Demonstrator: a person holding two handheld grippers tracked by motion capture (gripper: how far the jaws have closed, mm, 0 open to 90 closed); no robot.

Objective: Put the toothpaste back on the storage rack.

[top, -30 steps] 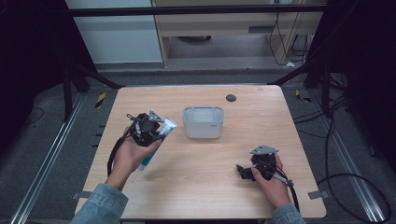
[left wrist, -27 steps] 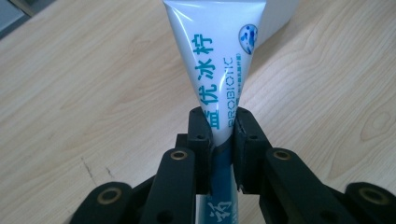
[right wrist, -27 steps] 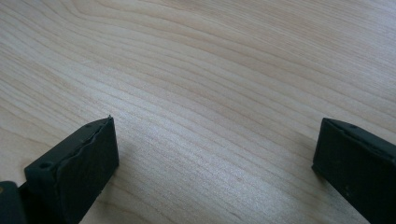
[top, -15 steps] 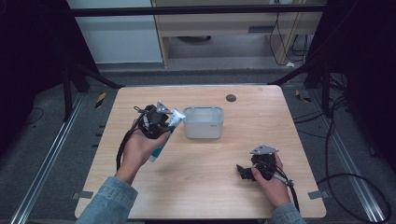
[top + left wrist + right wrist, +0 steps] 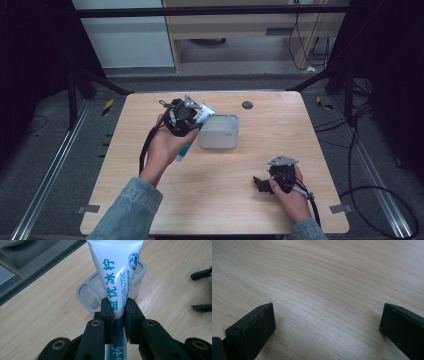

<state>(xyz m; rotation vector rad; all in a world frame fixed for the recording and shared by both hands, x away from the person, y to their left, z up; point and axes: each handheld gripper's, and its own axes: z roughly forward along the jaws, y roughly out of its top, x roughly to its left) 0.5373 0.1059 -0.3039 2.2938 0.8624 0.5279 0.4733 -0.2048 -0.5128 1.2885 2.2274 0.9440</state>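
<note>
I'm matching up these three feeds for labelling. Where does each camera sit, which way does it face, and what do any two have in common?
High view: above the person's side, facing forward and down on the table; forearms, hands, left gripper, right gripper.
Left gripper view: rides the left gripper, looking along jaws clamped on the tube toward the grey container.
Right gripper view: rides the right gripper, facing bare tabletop between open jaws.
Shared: high and left gripper views show tube and container.
</note>
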